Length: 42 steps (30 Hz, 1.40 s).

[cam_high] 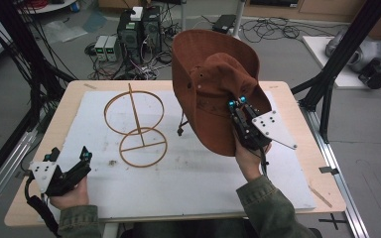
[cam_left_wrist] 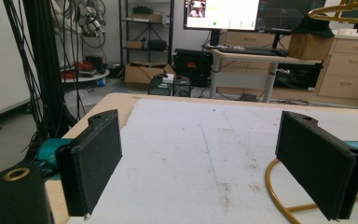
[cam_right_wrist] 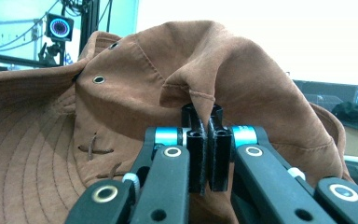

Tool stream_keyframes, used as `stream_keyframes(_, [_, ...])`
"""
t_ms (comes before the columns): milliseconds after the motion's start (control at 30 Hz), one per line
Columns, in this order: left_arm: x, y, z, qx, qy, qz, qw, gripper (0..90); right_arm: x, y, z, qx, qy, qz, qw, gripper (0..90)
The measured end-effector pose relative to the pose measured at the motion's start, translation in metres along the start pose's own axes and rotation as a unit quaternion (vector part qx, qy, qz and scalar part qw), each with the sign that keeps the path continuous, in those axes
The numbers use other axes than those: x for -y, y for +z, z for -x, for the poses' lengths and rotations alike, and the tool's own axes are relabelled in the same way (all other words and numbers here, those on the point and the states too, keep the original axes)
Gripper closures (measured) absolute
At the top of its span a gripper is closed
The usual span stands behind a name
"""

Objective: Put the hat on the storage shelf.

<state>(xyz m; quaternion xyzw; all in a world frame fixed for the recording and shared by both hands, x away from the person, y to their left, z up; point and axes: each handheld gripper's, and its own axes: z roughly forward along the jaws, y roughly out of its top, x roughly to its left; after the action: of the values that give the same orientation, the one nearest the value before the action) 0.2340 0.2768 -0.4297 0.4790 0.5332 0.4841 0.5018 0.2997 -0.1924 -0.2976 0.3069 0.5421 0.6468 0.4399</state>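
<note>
The brown hat (cam_high: pixel 213 94) is held aloft, right of the gold wire stand (cam_high: pixel 135 128), presumably so it can be lowered onto it. A crown fold is clenched in the right gripper (cam_high: pixel 238 102). Left of the stand, the left gripper (cam_high: pixel 69 156) is kept released.

Rust-brown hat (cam_high: pixel 213 89), gold wire stand (cam_high: pixel 136 126), white mat (cam_high: pixel 193 173), black tongs (cam_high: pixel 242 110).

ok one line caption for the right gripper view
Right hand-held gripper shut on a fold of the brown hat.
</note>
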Motion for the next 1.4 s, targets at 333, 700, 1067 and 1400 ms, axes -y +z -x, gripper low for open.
stream_keyframes(333, [0.0,0.0,0.0,0.003,0.0,-0.001,1.0,14.7,0.003,0.017,-0.015,-0.026,0.011,0.008,0.9996,88.9])
stream_keyframes(700, [0.001,0.0,-0.001,0.004,-0.002,0.001,1.0,14.7,-0.004,0.049,-0.061,-0.1,0.03,0.031,0.9941,88.9])
stream_keyframes(1067, [0.001,0.001,-0.002,0.005,-0.002,-0.002,1.0,14.7,-0.012,0.072,-0.092,-0.184,0.039,0.031,0.9817,88.8])
stream_keyframes(1400, [0.001,0.001,-0.003,0.005,-0.003,-0.002,1.0,14.7,-0.005,0.084,-0.099,-0.205,0.045,0.016,0.9776,88.8])
